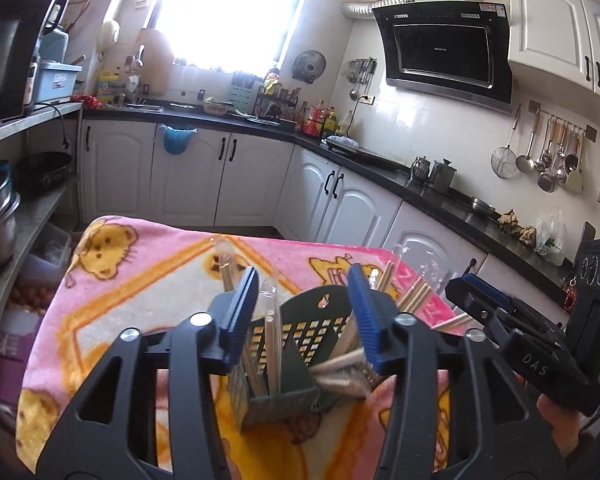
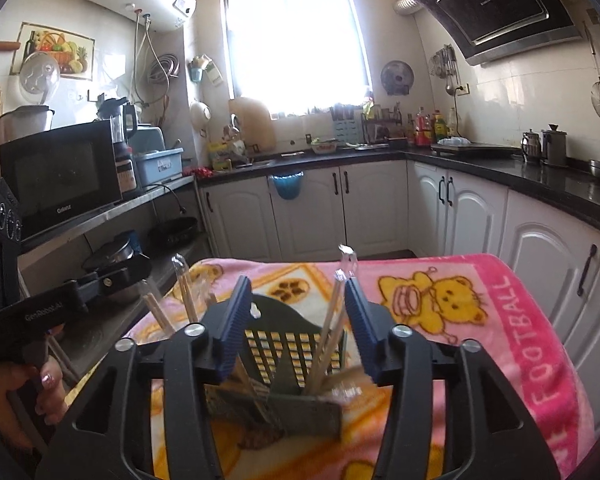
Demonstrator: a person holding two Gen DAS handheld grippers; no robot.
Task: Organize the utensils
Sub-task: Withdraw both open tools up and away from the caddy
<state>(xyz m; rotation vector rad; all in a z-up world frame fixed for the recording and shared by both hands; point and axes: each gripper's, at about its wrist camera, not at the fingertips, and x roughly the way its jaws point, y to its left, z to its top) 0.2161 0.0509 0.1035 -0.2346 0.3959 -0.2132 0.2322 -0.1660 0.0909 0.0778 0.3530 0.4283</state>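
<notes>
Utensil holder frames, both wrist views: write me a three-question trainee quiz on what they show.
1. True or false: the dark green holder stands on a pink blanket.
2. What fills the holder?
A. wrapped chopsticks
B. metal ladles
C. kitchen knives
3. Are the left tongs and right tongs pressing on anything?

Key
1. True.
2. A: wrapped chopsticks lean in the compartments.
3. No. Both pairs stand open with the holder seen between their fingers, and no pad presses on a chopstick.
</notes>
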